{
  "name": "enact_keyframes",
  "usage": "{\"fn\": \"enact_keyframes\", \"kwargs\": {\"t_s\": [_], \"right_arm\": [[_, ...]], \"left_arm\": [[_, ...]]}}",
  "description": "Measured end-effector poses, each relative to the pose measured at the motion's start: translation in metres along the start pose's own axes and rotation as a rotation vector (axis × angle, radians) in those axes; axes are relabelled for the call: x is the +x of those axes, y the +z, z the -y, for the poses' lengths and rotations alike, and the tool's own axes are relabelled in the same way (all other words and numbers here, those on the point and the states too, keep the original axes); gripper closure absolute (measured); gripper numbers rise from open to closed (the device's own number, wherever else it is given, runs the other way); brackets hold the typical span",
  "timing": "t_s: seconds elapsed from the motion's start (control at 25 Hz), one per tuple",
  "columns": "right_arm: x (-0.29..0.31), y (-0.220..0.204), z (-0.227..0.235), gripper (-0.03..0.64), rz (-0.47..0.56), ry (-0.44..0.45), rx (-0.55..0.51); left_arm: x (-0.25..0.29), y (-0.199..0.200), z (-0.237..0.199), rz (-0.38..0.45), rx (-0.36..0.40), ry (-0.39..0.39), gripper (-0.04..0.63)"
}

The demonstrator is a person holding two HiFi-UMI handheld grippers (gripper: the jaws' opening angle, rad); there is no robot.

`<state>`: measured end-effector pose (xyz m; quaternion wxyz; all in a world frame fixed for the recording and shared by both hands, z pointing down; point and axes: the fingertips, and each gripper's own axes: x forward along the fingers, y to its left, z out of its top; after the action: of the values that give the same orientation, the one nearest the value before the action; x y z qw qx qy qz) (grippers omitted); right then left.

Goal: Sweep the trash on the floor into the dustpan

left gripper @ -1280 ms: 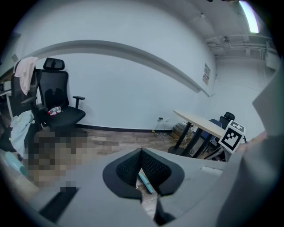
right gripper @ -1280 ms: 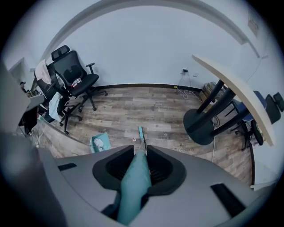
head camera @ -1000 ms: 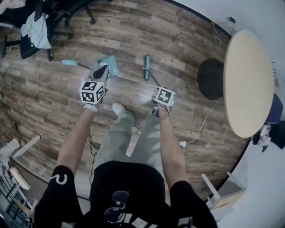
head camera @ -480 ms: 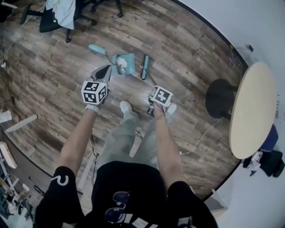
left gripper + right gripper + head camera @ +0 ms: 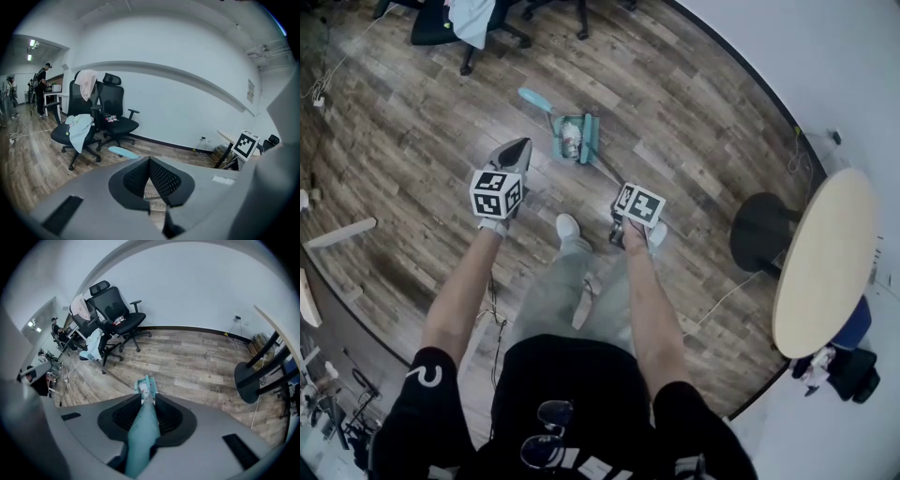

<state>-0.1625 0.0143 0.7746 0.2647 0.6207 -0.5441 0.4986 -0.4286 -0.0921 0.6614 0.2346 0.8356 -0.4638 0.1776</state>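
Since the earlier head views, the broom head (image 5: 593, 139) has been closing on the dustpan (image 5: 574, 119) and is now pressing against its open side, with the pale trash (image 5: 572, 141) lying inside the pan on the wooden floor (image 5: 422, 122). In the head view, the right hand-held gripper (image 5: 148, 404) is clamping the teal broom handle (image 5: 609, 173). The handle's long axis is running from the gripper at 5 o'clock up to the dustpan at 11 o'clock, so any further push would be going along that line. The left hand-held gripper (image 5: 512, 155) is hanging free with its jaws together at the tips and nothing between them. The dustpan's light blue grip (image 5: 534, 97) is lying at about 1 o'clock from it, near but apart, and this gripper is the nearer one for steadying or lifting the pan.
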Motion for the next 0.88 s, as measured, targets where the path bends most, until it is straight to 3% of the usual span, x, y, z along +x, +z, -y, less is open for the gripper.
{"fn": "enact_keyframes", "kwargs": {"t_s": [0.32, 0.64, 0.88], "right_arm": [[-0.025, 0.028, 0.029, 0.532, 0.042, -0.074, -0.086], [0.020, 0.032, 0.013, 0.532, 0.032, 0.082, -0.051], [0.008, 0.047, 0.047, 0.532, -0.001, 0.062, -0.130]], "left_arm": [[0.008, 0.038, 0.016, 0.032, 0.012, -0.005, 0.598], [0.028, 0.041, 0.056, 0.003, 0.075, -0.015, 0.598], [0.032, 0.032, 0.070, -0.009, 0.050, 0.053, 0.598]]}}
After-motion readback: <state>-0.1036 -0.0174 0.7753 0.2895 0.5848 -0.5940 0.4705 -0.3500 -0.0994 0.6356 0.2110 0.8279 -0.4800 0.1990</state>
